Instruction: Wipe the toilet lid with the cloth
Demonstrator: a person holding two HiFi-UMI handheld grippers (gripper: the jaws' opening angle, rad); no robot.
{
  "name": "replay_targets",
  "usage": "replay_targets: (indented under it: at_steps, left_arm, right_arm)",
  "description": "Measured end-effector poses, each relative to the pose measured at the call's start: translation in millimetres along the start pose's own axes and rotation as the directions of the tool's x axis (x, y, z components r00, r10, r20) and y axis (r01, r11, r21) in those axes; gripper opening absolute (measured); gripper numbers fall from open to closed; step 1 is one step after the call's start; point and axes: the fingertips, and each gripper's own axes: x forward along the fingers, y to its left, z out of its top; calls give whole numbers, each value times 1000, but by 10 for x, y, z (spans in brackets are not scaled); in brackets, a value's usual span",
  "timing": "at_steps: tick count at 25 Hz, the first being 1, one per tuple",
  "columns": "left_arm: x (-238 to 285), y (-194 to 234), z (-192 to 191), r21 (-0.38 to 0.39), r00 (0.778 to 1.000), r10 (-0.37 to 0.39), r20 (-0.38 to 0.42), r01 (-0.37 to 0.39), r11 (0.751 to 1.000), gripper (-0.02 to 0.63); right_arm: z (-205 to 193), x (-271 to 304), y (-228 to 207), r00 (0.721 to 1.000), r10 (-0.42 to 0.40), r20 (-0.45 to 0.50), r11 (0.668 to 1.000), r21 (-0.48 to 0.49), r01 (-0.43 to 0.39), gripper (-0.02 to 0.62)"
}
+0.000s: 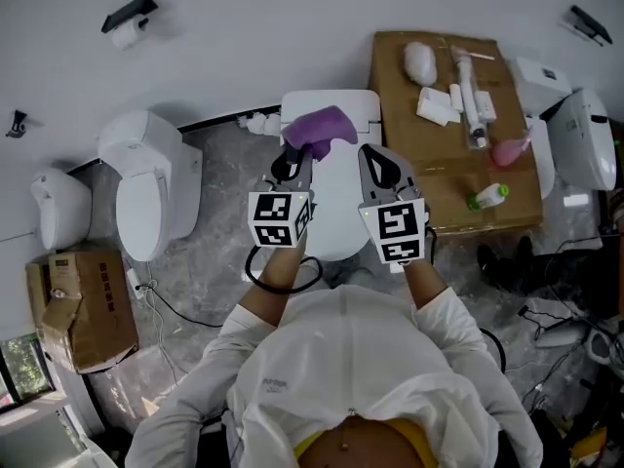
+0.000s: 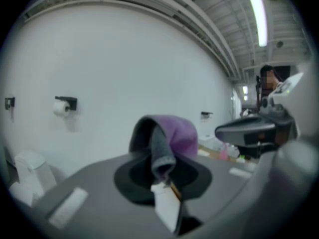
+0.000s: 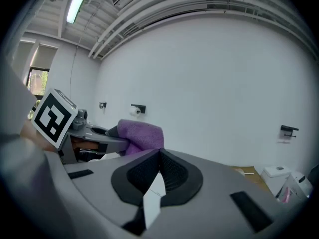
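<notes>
My left gripper [image 1: 295, 163] is shut on a purple cloth [image 1: 319, 128], which bunches up past its tips; in the left gripper view the cloth [image 2: 167, 139] droops grey and purple over the jaws, pinched at the left gripper [image 2: 160, 171]. My right gripper [image 1: 382, 171] is beside it, shut and holding nothing; its jaws meet in the right gripper view at the right gripper [image 3: 160, 159], where the cloth [image 3: 141, 135] shows to the left. Both are raised above the white toilet [image 1: 336, 208], its lid down below them.
A second white toilet [image 1: 148, 183] stands left, with a cardboard box [image 1: 78, 305] and a small white bin [image 1: 60, 208]. A brown table [image 1: 458, 178] at right carries bottles and white items. A toilet-paper holder [image 1: 127, 22] hangs on the wall.
</notes>
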Motion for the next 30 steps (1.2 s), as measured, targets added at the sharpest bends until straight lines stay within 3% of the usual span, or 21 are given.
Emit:
replay_targets:
  at_steps: [9, 30]
  left_arm:
    - [-398, -278, 484, 104, 995, -29, 100, 19, 994, 49]
    - [-727, -245, 539, 88, 986, -73, 150, 60, 994, 49]
  right_arm:
    - [472, -294, 114, 991, 10, 131, 992, 120, -26, 15]
    - [558, -502, 390, 990, -12, 139, 998, 61, 4, 15]
